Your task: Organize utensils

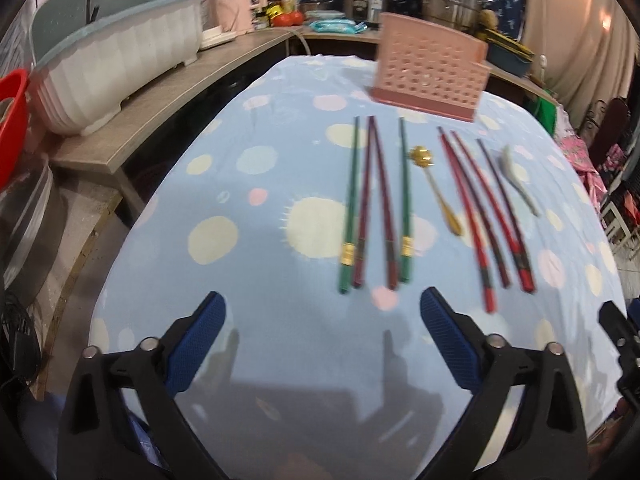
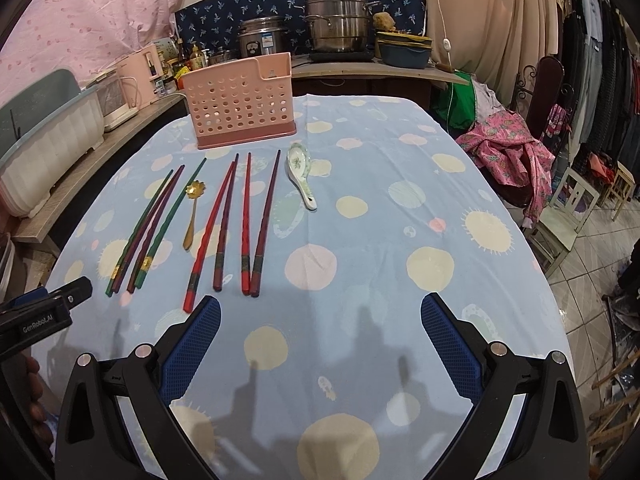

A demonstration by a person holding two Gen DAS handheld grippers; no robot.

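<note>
A pink perforated utensil holder [image 2: 243, 101] stands at the far side of the table; it also shows in the left wrist view [image 1: 430, 68]. In front of it lie green and maroon chopsticks [image 1: 376, 204] [image 2: 150, 228], a gold spoon [image 1: 434, 184] [image 2: 193, 210], red and maroon chopsticks [image 1: 486, 216] [image 2: 240, 224] and a white ceramic spoon [image 2: 302, 174] [image 1: 518, 178]. My left gripper [image 1: 322, 308] is open and empty above the near table edge, just short of the green chopsticks. My right gripper [image 2: 320, 312] is open and empty, to the right of the red chopsticks' near ends.
The table wears a light blue dotted cloth [image 2: 360, 240]. A white dish rack [image 1: 116, 68] sits on a wooden counter to the left. Pots [image 2: 338, 20] stand on the back counter. A chair with pink cloth [image 2: 516, 152] is at the right.
</note>
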